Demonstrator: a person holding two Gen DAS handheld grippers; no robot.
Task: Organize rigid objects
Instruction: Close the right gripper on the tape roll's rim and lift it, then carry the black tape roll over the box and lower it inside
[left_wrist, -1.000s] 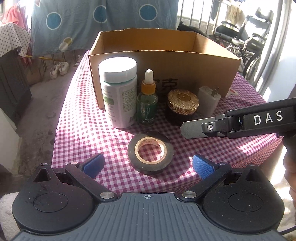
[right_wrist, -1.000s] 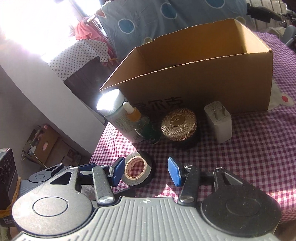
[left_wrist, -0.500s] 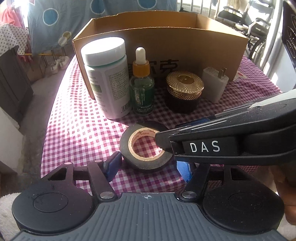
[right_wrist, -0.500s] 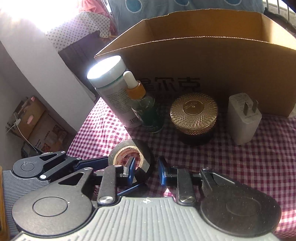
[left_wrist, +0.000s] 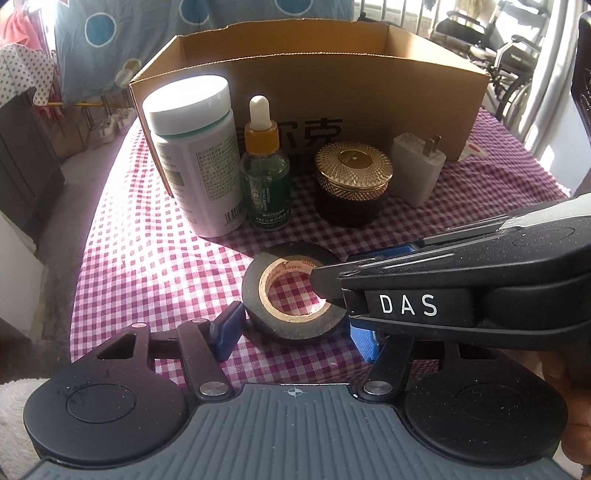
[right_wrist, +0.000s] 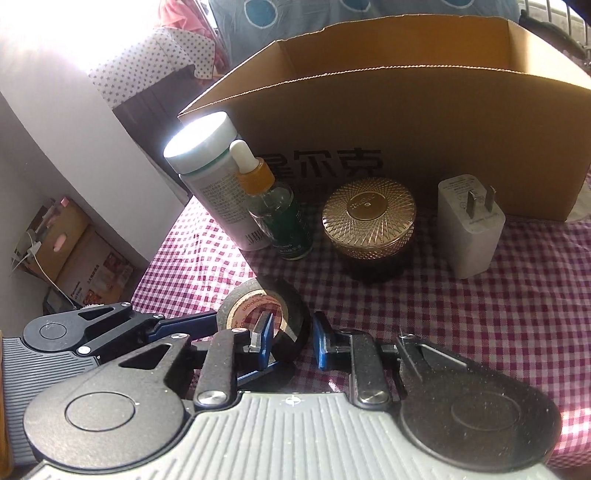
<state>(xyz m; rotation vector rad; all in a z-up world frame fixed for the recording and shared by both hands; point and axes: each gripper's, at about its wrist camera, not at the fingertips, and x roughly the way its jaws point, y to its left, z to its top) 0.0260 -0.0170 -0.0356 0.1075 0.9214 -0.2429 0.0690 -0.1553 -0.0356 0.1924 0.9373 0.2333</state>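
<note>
A black tape roll (left_wrist: 291, 299) lies flat on the checked cloth, also in the right wrist view (right_wrist: 280, 314). My left gripper (left_wrist: 295, 328) is open, its blue pads on either side of the roll. My right gripper (right_wrist: 291, 339) straddles the roll's near wall, one finger (right_wrist: 264, 332) inside the hole and one outside; the jaws stand narrowly apart. Behind stand a white bottle (left_wrist: 195, 155), a green dropper bottle (left_wrist: 264, 173), a gold-lidded jar (left_wrist: 352, 181), a white charger (left_wrist: 419, 168) and an open cardboard box (left_wrist: 314, 92).
The table's left edge (left_wrist: 85, 236) drops to the floor. A wheelchair (left_wrist: 509, 55) stands at the back right. A blue dotted sheet (left_wrist: 110, 33) hangs behind the box.
Both grippers have moved in on the tape roll. The right gripper's jaws have narrowed around the roll's wall and the left jaws have narrowed around the roll.
</note>
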